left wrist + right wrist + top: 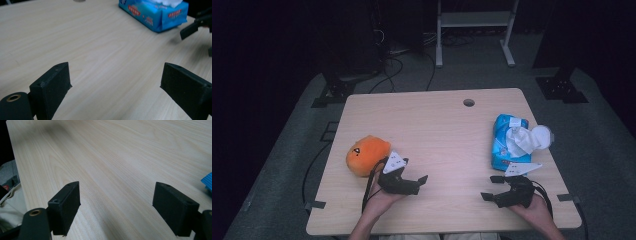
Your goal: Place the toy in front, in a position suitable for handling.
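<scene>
An orange plush toy [368,155] lies on the left part of the wooden table [437,125]. Just to its right, my left gripper [414,170] rests low over the table, open and holding nothing. A blue pack of tissues [507,145] with a white tissue [526,140] pulled up lies at the right. In front of the pack my right gripper [491,188] is open and empty too. In the left gripper view the jaws [115,82] stand wide over bare wood, with the tissue pack [155,15] beyond them and a jaw of the right gripper [190,30] at the right edge. The right gripper view shows its gripper [116,205] spread over bare table.
A round cable hole [469,102] sits near the table's far edge. A white metal stand [474,20] and cables lie on the floor behind. A blue corner of the tissue pack [207,181] shows in the right gripper view, and the person's beige clothing [10,205] at its lower left.
</scene>
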### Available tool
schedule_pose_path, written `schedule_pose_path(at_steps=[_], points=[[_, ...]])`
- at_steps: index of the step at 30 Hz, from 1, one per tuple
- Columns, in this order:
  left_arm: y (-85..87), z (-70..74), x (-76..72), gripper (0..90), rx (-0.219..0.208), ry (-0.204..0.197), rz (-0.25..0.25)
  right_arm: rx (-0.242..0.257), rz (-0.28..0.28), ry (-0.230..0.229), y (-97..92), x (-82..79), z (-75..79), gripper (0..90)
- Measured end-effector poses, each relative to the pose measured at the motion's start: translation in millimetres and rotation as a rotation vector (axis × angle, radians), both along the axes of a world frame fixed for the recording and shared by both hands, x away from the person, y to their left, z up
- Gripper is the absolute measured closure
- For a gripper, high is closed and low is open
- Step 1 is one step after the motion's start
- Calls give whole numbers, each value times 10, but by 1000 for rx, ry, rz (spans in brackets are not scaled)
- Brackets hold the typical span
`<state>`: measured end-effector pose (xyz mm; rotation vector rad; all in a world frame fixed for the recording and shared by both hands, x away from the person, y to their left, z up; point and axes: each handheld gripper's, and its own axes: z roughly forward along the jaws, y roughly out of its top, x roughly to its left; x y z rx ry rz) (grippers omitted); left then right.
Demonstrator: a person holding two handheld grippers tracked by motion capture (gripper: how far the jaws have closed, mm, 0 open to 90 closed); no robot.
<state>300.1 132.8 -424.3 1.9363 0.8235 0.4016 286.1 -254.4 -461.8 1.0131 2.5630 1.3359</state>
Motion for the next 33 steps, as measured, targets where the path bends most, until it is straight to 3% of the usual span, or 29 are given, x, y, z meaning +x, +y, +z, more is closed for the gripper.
schedule_pose_path(at_steps=[8, 11, 16, 27, 33], points=[[194, 223, 16, 84, -50, -68, 56, -5, -1, 3, 7, 4, -6, 209], [287, 285, 16, 84, -92, -64, 63, -4, -2, 6, 9, -1, -7, 209], [418, 380, 9, 74, -114, -95, 106, -10, 5, 2, 32, -13, -7, 209], [621, 450, 28, 48, -139, -125, 169, -17, 0, 8, 29, -8, -22, 208], [864, 455, 57, 48, -147, -145, 231, -19, -4, 6, 25, -3, -28, 208]])
